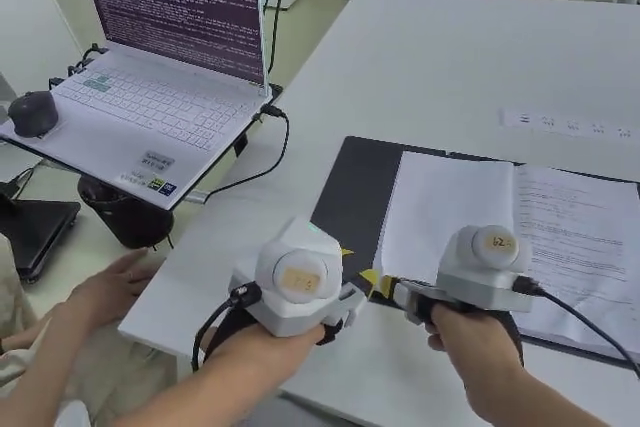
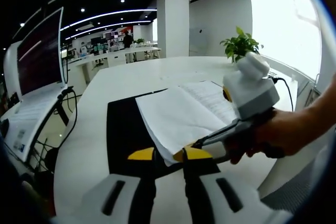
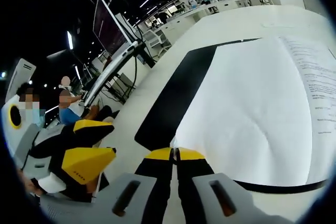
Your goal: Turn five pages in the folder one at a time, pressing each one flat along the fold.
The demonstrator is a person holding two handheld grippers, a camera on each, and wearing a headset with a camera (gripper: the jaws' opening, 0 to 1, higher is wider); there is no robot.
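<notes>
Page point(image 3: 252, 103) pinched at near corner by my right gripper point(image 3: 175, 154), jaws closed on sheet to carry it over fold. Left gripper point(image 2: 169, 154) hovers just beside, jaws apart, holding nothing, placed for pressing flat. Folder point(image 1: 350, 192) lies open on table point(image 1: 450, 57).

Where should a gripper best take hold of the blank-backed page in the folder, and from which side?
The near lower corner of the page, coming from the person's side: it looks lifted off the black cover there, while the fold pins its other side. The right gripper pinches there.
</notes>
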